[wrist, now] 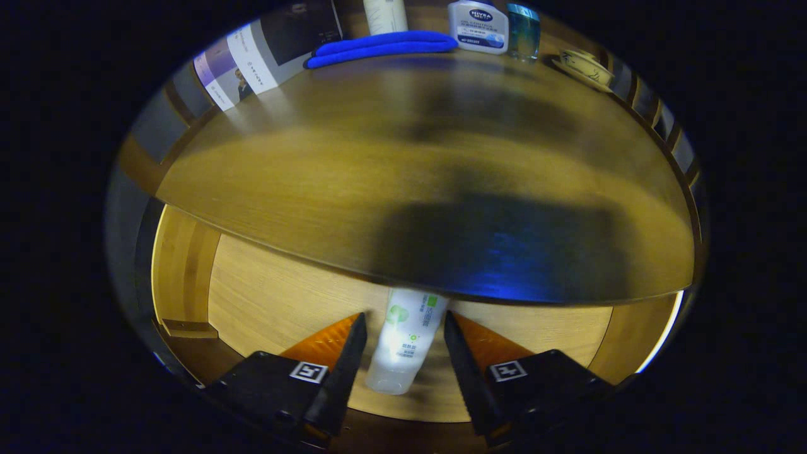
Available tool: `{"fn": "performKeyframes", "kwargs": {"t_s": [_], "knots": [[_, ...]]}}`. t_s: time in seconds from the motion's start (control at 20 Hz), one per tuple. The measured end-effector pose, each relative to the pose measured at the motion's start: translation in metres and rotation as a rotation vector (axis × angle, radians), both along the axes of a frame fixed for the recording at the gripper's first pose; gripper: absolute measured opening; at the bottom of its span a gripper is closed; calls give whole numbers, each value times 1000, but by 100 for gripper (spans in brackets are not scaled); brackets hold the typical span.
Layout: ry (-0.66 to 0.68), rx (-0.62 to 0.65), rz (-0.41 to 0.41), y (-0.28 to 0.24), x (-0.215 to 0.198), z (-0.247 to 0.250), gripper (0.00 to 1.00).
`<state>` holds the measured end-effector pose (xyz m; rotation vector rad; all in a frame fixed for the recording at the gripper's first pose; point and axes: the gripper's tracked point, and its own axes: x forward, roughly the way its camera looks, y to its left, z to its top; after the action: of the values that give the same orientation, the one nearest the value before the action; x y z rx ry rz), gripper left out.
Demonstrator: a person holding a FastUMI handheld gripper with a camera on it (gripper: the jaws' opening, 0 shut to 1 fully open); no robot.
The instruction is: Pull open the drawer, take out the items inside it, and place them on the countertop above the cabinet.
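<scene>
My tool [403, 328] stands spread wide over the open drawer [271, 296]; the white tube [403, 340] lies on the drawer floor between my fingers [343, 359], untouched by either; beyond, on the table [410, 176], sit a blue cloth [384, 47], two bottles [479, 25] and a cup [586, 66].

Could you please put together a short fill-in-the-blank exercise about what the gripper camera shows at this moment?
1. The white tube lies in the open ____, between the gripper's fingers.
2. The gripper's fingers are ____, not touching the tube.
3. The folded cloth at the back of the countertop is ____ in colour.

Missing words: drawer; open; blue
</scene>
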<state>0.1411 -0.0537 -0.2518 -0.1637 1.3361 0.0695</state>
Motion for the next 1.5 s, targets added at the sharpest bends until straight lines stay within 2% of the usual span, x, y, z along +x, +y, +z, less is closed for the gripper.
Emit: {"fn": "performKeyframes", "kwargs": {"t_s": [0.2, 0.25, 0.3, 0.5, 0.75, 1.25, 1.5], "knots": [[31, 25, 12, 3, -4, -3, 52], [30, 33, 10, 4, -4, -1, 52], [34, 33, 16, 4, -7, 0, 39], [20, 61, 49, 9, -12, 9, 39], [-8, 100, 136, 26, -36, 40, 39], [-96, 190, 165, 42, -63, 95, 39], [-149, 239, 158, 46, -57, 122, 39]]}}
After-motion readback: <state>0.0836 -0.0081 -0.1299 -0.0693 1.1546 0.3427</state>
